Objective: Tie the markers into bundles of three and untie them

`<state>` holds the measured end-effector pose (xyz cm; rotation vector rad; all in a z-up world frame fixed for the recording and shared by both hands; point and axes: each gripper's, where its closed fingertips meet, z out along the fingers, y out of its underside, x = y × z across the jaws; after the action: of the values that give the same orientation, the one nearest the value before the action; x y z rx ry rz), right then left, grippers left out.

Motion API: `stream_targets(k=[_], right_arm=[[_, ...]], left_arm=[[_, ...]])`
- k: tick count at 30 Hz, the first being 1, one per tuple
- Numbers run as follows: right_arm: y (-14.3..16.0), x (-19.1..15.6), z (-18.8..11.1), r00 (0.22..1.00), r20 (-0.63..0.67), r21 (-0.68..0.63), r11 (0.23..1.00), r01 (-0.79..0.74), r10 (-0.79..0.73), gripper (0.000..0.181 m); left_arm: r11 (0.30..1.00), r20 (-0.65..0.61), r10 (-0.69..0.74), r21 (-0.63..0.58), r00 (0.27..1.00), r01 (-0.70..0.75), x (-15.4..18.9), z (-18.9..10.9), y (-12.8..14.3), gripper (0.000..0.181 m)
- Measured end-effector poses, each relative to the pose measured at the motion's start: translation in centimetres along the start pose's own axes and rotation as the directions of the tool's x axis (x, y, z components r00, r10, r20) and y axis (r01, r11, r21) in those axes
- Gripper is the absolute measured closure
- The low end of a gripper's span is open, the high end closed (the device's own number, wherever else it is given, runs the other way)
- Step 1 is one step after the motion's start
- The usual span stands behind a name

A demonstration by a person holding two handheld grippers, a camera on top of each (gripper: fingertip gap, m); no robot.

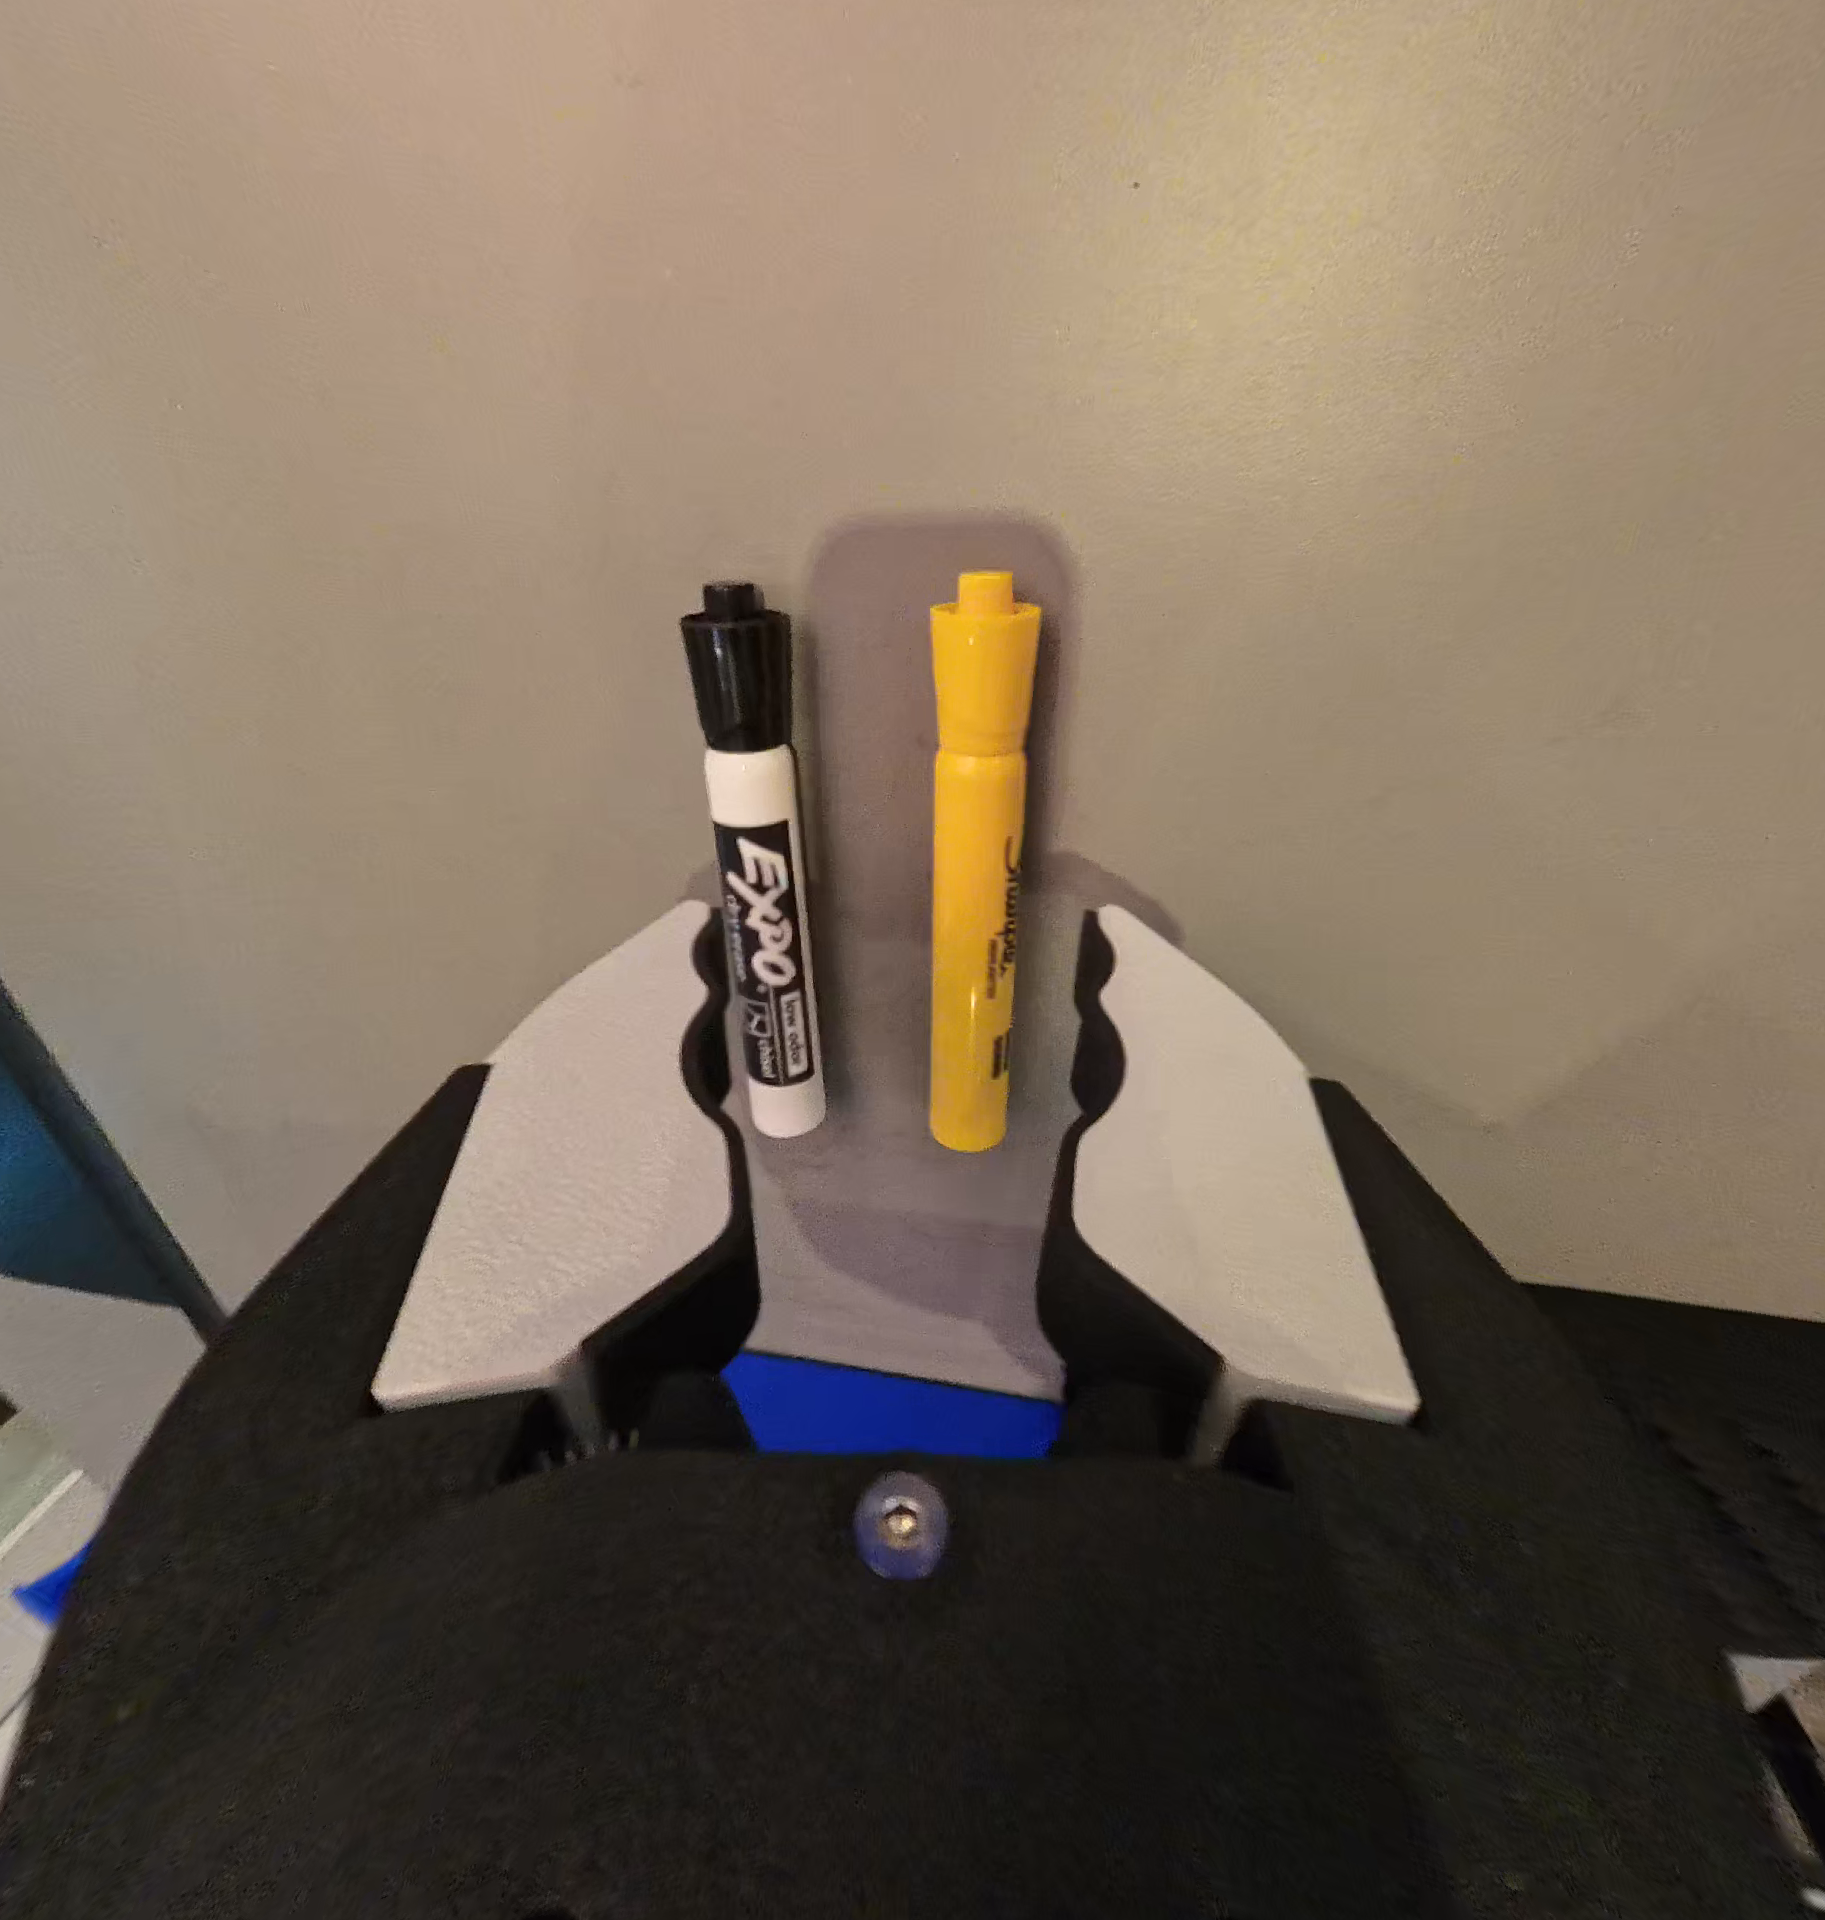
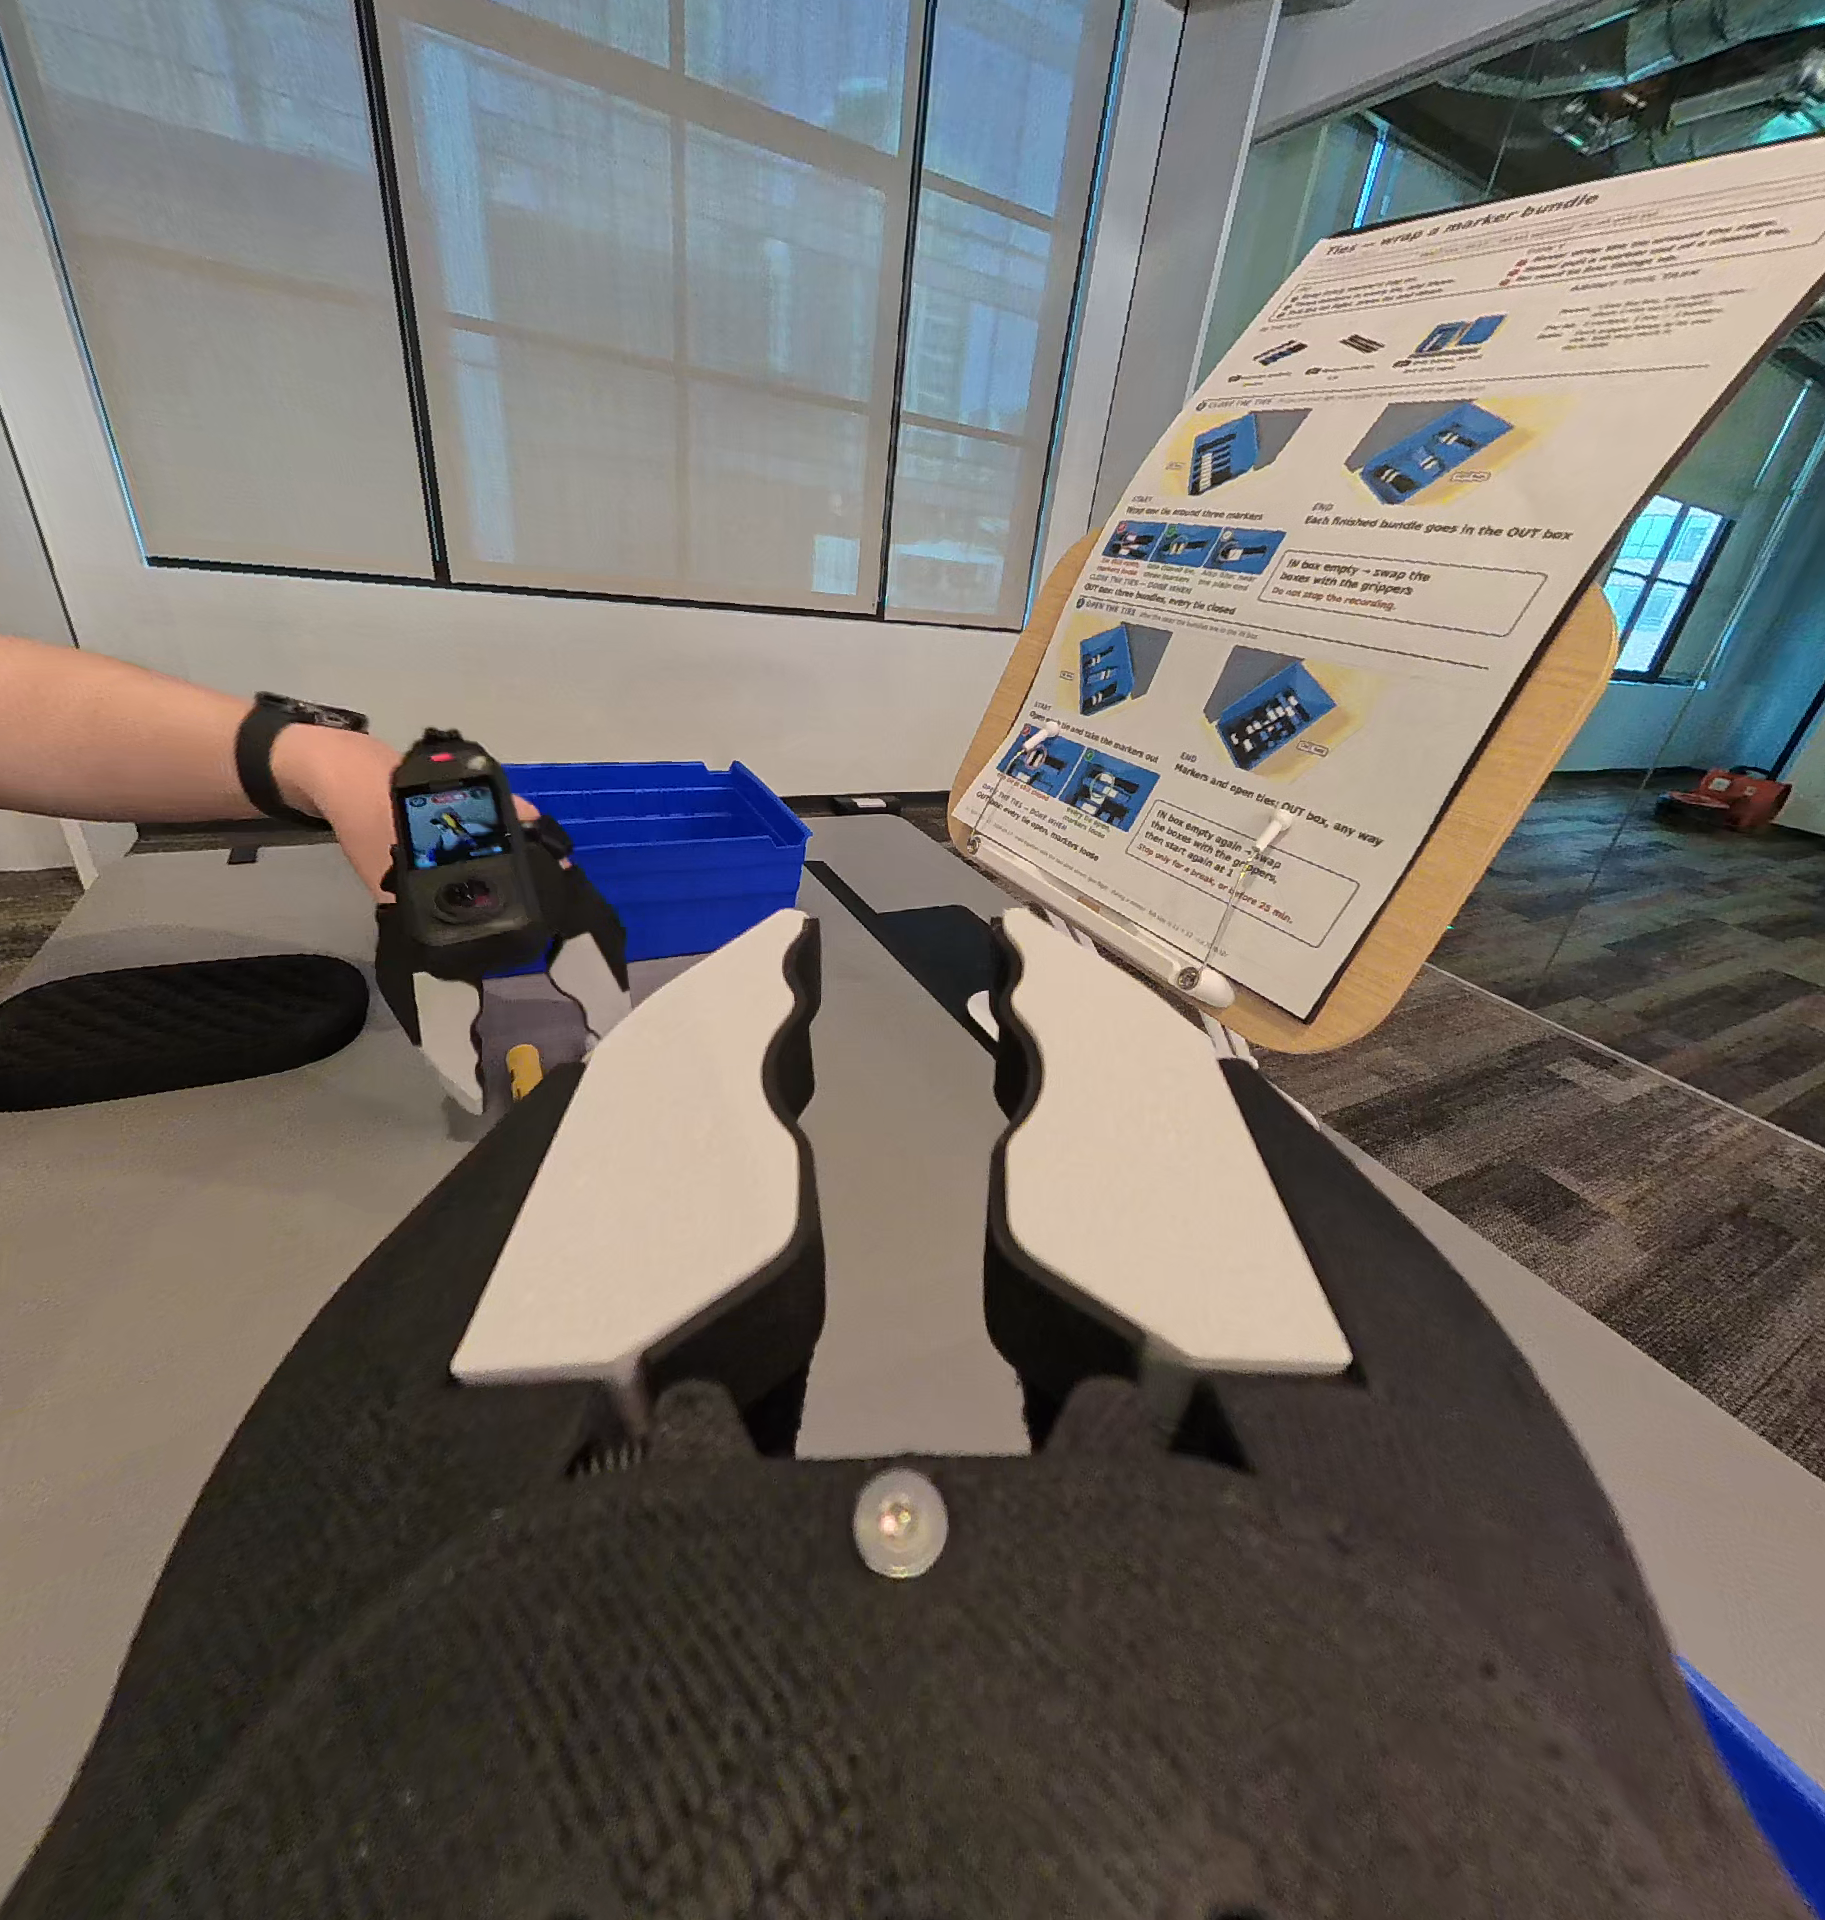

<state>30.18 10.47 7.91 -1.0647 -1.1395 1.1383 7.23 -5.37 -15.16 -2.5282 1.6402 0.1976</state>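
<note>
In the left wrist view a white marker with a black cap (image 1: 757, 862) and a yellow marker (image 1: 975, 862) lie side by side on a grey tie strip (image 1: 887, 1247) on the table. My left gripper (image 1: 903, 925) is open, with a finger on either side of the two markers, and grips nothing. The black-capped marker lies close to the left finger. In the right wrist view the left gripper (image 2: 503, 1039) points down at the table with the yellow marker (image 2: 521, 1070) between its fingers. My right gripper (image 2: 903, 925) is open and empty above the table.
A blue bin (image 2: 679, 842) stands behind the left gripper. An instruction board on a wooden stand (image 2: 1355, 623) is at the right. A black pad (image 2: 149, 1023) lies at the left. A person's forearm with a black watch (image 2: 264, 758) holds the left gripper. Another blue edge (image 2: 1770, 1787) shows bottom right. There is about 35 cm between the tips of the two grippers.
</note>
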Motion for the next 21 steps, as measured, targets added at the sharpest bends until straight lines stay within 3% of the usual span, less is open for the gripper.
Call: stream_targets(k=[2, 6, 15, 21], right_arm=[[0.0, 0.0, -0.1, 1.0, 0.0, 0.002, 1.0, -0.003, 0.003, 0.15], [0.1, 0.1, -0.3, 1.0, -0.003, 0.009, 1.0, -0.013, 0.013, 0.15], [0.7, 0.2, 0.0, 1.0, 0.001, -0.006, 1.0, -0.025, 0.025, 0.15], [0.7, 0.3, 0.0, 1.0, 0.0, -0.001, 1.0, -0.028, 0.028, 0.149]], left_arm=[[1.0, -0.046, 0.012, -0.007, 0.999, -0.012, 0.4, 1.0, 0.2, 0.103], [0.998, -0.005, 0.06, -0.036, 0.998, -0.06, -0.4, 2.5, 1.0, 0.1], [0.999, -0.064, 0.035, -0.025, 0.997, -0.037, -0.5, 2.7, 1.3, 0.132], [0.999, -0.077, 0.034, -0.016, 0.996, -0.035, -0.6, 2.7, 1.4, 0.141]])
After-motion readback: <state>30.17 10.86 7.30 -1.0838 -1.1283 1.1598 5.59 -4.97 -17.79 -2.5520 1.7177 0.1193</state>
